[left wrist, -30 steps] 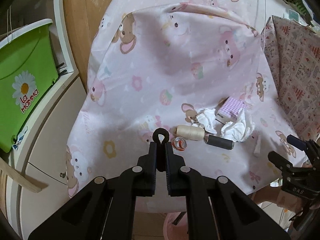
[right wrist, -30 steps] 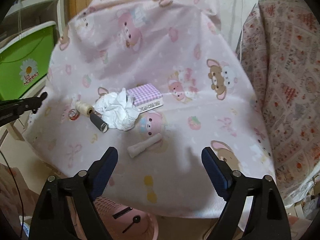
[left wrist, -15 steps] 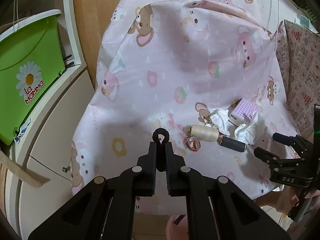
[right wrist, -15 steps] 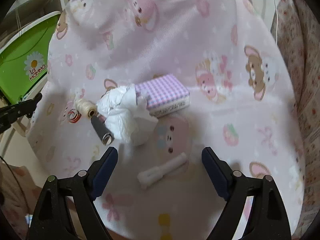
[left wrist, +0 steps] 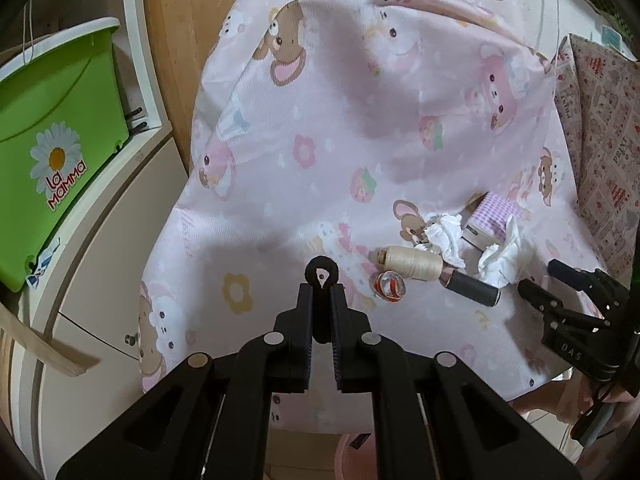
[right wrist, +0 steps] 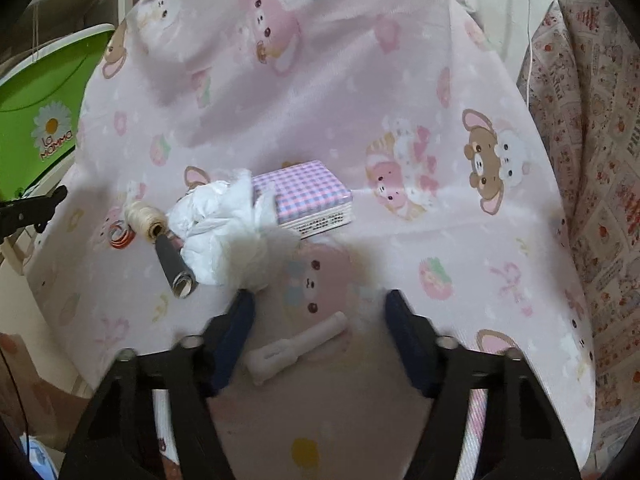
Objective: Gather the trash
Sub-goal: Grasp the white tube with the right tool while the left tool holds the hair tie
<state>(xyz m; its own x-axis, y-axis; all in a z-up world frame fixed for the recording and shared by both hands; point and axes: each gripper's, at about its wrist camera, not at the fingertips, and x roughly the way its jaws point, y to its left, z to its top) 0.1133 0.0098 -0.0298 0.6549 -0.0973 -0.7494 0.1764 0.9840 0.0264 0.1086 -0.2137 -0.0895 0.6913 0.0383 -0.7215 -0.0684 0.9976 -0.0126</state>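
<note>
Crumpled white tissue (right wrist: 224, 228) lies on the pink cartoon-print cloth (right wrist: 360, 80), against a purple checked box (right wrist: 308, 196); it also shows in the left wrist view (left wrist: 502, 258). A small white plastic piece (right wrist: 296, 348) lies between my right gripper's open jaws (right wrist: 320, 308), near the cloth. My left gripper (left wrist: 321, 294) is shut on a black hair tie (left wrist: 321, 276), held above the cloth's left part. The right gripper shows from the side in the left wrist view (left wrist: 560, 296).
A cream thread spool (left wrist: 410, 262), a grey spool (left wrist: 472, 290) and a red-and-white ring (left wrist: 390, 286) lie left of the tissue. A green La Mamma bin (left wrist: 48, 140) sits on white shelving at left. A patterned cushion (right wrist: 600, 160) is at right. A pink basket edge (left wrist: 352, 452) shows below.
My right gripper has moved forward and down toward the cloth, so the white plastic piece now sits between its open jaws. The left gripper keeps the hair tie and drifted slightly left.
</note>
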